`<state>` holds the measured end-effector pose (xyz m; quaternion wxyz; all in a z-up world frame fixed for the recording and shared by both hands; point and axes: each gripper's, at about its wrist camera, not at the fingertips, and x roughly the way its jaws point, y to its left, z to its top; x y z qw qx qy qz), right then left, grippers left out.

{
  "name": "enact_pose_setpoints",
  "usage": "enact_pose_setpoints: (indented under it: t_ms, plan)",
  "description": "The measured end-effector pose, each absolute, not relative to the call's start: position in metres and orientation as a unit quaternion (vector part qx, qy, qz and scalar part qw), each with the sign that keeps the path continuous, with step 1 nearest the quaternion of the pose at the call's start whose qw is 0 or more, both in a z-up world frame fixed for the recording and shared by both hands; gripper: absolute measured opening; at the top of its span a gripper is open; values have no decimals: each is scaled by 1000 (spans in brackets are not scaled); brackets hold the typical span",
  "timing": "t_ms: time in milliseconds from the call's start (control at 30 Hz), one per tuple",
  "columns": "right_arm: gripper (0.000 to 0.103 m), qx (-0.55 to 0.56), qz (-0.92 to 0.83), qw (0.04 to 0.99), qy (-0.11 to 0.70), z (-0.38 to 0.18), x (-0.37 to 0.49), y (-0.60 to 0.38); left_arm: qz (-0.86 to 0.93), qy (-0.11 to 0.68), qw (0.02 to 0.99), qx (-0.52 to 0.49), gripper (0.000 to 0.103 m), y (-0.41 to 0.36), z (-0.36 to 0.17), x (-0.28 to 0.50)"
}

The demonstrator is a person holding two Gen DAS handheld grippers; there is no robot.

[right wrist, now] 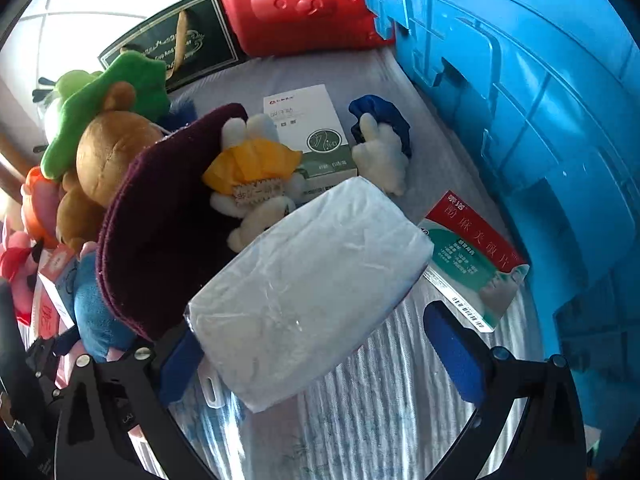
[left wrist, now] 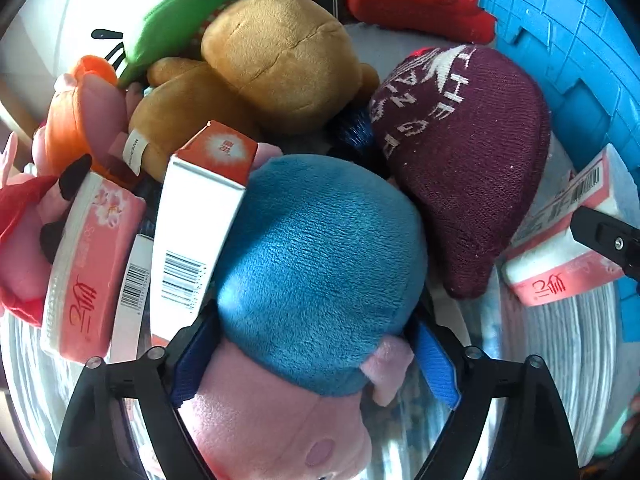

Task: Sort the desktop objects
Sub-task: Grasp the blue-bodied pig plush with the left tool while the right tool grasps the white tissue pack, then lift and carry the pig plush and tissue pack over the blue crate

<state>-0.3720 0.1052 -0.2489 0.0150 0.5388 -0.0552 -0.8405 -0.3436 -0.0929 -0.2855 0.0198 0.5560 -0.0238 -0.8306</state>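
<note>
As seen from the left wrist, my left gripper (left wrist: 316, 344) is clamped on a plush toy (left wrist: 316, 280) with a blue body and a pink head, its blue-padded fingers (left wrist: 192, 364) pressing both flanks. Just ahead lies a maroon knit cap (left wrist: 460, 168), and to its left a brown teddy bear (left wrist: 264, 68) rests among other soft toys. A white and orange box (left wrist: 200, 220) stands tilted against the plush toy's left side, beside a pink tissue pack (left wrist: 88, 264).

From the right wrist, my right gripper (right wrist: 324, 344) stands with its fingers wide apart around a white tissue pack (right wrist: 312, 272) in clear wrap; the left pad touches the pack, while the right pad (right wrist: 456, 352) is clear of it, so whether I truly hold it cannot be told. A red and green medicine box (right wrist: 476, 264) lies just right of the pack on the striped surface (right wrist: 400, 408), near the wall of a blue crate (right wrist: 540, 100). Beyond are a white and green box (right wrist: 312, 132), a small doll in yellow (right wrist: 256, 164), and a red container (right wrist: 296, 4).
</note>
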Motion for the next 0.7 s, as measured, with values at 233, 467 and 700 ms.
enact_pose_setpoints:
  t_ms: [233,467,700]
  plan:
    - [103,549,-833,6,-66,-264,-373,105,-832,-28,16,554,81,-81,-282,-342]
    - [84,534,-843,22,-67,-258,-363,110,-836,-29,22,547,77,-72,-277,-346]
    - [82,531,-845,31,-57,-264,-370,105,-844,-15,26,535,74,-76,-259,-339]
